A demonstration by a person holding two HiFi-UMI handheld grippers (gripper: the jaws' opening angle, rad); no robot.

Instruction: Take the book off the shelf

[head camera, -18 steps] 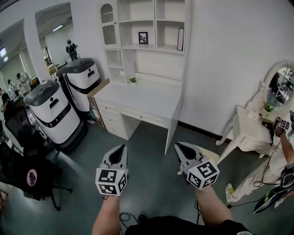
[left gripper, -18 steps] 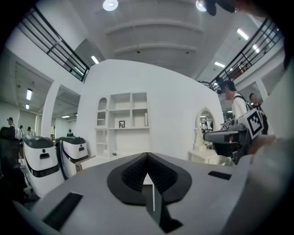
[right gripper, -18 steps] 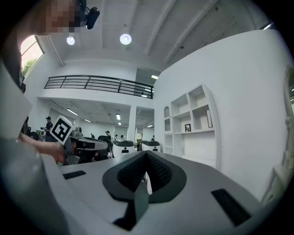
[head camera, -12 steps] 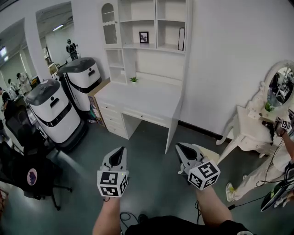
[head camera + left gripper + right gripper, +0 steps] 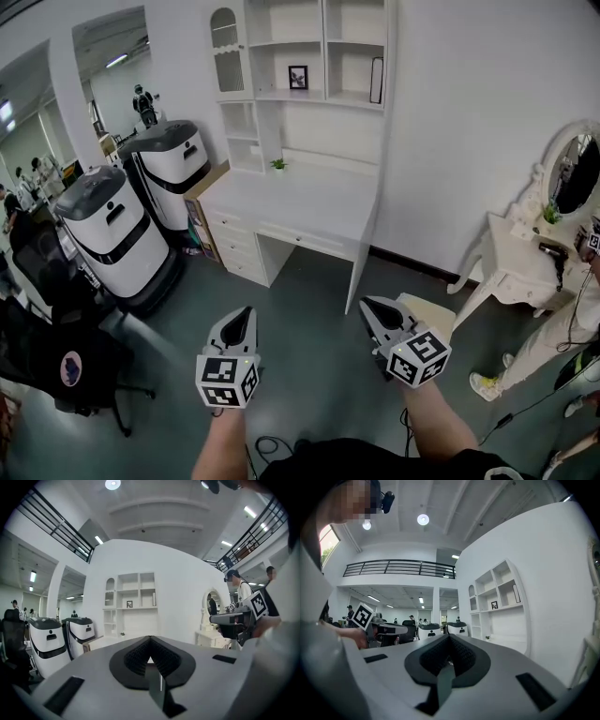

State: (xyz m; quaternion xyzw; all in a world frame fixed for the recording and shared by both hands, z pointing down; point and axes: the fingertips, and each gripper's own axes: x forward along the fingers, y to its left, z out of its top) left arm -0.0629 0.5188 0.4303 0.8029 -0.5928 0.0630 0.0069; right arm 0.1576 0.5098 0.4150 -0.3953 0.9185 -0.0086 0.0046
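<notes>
Head view: the book [image 5: 376, 81] stood upright beside the right wall of the upper right shelf [image 5: 352, 97] compartment, well apart from both grippers. The left gripper [image 5: 244, 314] and right gripper [image 5: 370, 307] were closed, empty. The book appeared thin, stiff and light; grip its exposed front edge. No writing was legible.

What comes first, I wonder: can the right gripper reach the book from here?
Probably not yet: the right gripper hangs well short of the desk, with the book upright on the shelf above it. Nothing blocks the way.
</notes>
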